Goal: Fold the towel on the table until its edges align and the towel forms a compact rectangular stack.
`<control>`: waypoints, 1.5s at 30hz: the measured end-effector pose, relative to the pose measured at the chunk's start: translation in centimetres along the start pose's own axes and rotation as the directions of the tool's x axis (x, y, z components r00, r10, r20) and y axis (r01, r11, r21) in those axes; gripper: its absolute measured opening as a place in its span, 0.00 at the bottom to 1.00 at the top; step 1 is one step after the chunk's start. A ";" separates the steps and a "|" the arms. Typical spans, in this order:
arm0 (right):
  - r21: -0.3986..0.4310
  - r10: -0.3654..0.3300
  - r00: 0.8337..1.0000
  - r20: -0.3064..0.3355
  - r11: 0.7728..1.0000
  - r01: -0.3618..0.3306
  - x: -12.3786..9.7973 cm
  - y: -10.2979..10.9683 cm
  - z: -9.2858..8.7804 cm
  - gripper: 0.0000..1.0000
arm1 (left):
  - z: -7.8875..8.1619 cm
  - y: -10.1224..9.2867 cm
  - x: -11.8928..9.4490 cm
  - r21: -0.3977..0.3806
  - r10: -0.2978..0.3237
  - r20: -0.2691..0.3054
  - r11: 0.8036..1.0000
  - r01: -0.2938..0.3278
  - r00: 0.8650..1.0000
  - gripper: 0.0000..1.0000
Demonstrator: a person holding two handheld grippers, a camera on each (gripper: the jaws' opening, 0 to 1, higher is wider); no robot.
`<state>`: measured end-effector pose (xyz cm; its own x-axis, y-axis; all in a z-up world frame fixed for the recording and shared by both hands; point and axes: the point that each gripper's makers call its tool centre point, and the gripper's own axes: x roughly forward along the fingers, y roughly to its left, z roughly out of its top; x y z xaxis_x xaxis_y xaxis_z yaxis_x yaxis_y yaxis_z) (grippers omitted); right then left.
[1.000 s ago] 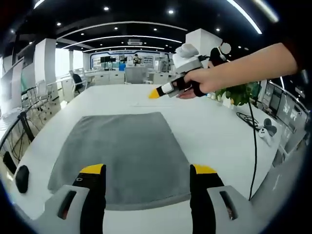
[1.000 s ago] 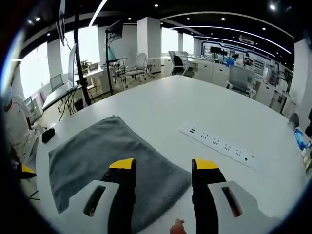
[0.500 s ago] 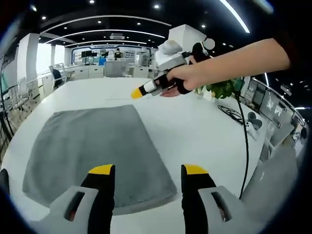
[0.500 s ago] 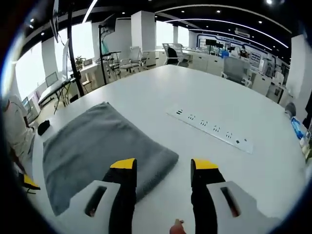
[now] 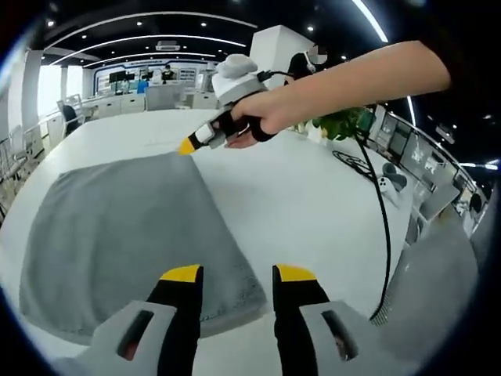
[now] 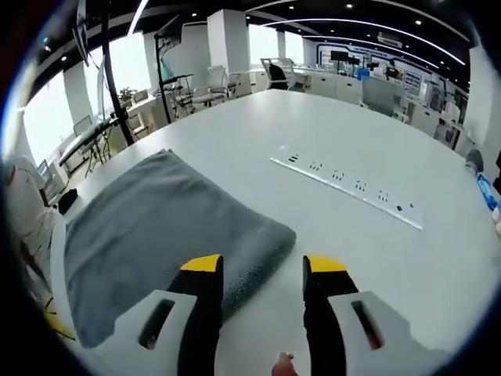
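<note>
A grey towel (image 5: 117,227) lies flat on the white table (image 5: 313,196). In the left gripper view my left gripper (image 5: 233,274) is open, its yellow-tipped jaws just over the towel's near right corner. The right gripper (image 5: 188,146), held by a hand, hovers at the towel's far right corner in that view. In the right gripper view the towel (image 6: 149,227) spreads to the left, and my right gripper (image 6: 263,265) stands open above its nearest corner with nothing between the jaws.
A white power strip (image 6: 348,188) lies on the table beyond the towel. A black cable (image 5: 383,227) hangs from the person's arm toward the table edge. A potted plant (image 5: 344,125) and office desks and chairs (image 6: 211,94) stand around the table.
Both grippers have moved closer to the towel's right-hand corners. The left gripper's jaws have narrowed somewhat. The towel itself has not moved.
</note>
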<state>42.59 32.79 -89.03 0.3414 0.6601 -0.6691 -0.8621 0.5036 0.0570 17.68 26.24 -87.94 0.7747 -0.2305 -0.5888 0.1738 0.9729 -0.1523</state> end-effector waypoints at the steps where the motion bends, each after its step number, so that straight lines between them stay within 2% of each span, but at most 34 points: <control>1: 0.003 0.003 1.000 -0.006 1.000 -0.003 0.3 0.0 -0.3 0.39 | -0.2 -0.1 0.1 0.003 -0.003 -0.009 1.000 0.003 1.000 0.33; 5: 0.014 0.011 1.000 -0.019 1.000 -0.010 1.1 -0.1 -0.9 0.37 | -1.0 -1.0 0.5 -0.011 -0.050 -0.045 0.999 0.050 0.998 0.24; 11: 0.029 0.019 1.000 -0.024 0.999 -0.018 1.9 -0.4 -1.6 0.34 | -1.7 -1.3 1.1 0.001 -0.049 -0.076 0.999 0.049 0.996 0.23; 16: 0.045 0.022 1.000 -0.002 0.999 -0.022 2.1 -0.5 -1.5 0.30 | -2.6 -1.3 1.6 0.030 -0.035 -0.115 0.999 0.039 0.993 0.22; 21: 0.063 0.057 0.998 -0.001 0.996 -0.057 2.2 0.3 -1.5 0.16 | -3.7 -1.0 2.1 0.047 -0.025 -0.161 0.998 0.033 0.987 0.20; 24: 0.055 0.066 0.998 0.006 0.996 -0.066 2.2 0.7 -1.5 0.10 | -3.7 -0.9 2.3 0.074 -0.019 -0.171 0.997 0.032 0.985 0.18; 27: 0.037 0.068 0.998 0.013 0.997 -0.068 2.1 0.8 -1.4 0.06 | -3.8 -0.7 2.4 0.120 -0.007 -0.183 0.992 0.030 0.983 0.13; 32: 0.017 0.062 0.998 0.015 0.998 -0.062 1.9 0.5 -1.4 0.03 | -3.7 -0.8 2.6 0.138 -0.012 -0.189 0.990 0.039 0.982 0.08; 37: -0.007 0.049 0.999 0.015 0.999 -0.049 1.3 -0.3 -1.8 0.03 | -3.5 -1.7 3.2 0.173 -0.046 -0.203 0.981 0.082 0.978 0.05; 45: 0.022 0.003 1.000 0.017 1.000 -0.003 -0.5 -3.4 -3.4 0.03 | -2.9 -4.9 5.0 0.235 -0.142 -0.217 0.953 0.193 0.966 0.04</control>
<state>44.11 28.83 -91.35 0.3454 0.6706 -0.6564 -0.8544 0.5140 0.0755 18.93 20.23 -92.41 0.5913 -0.3645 -0.7193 0.4583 0.8859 -0.0722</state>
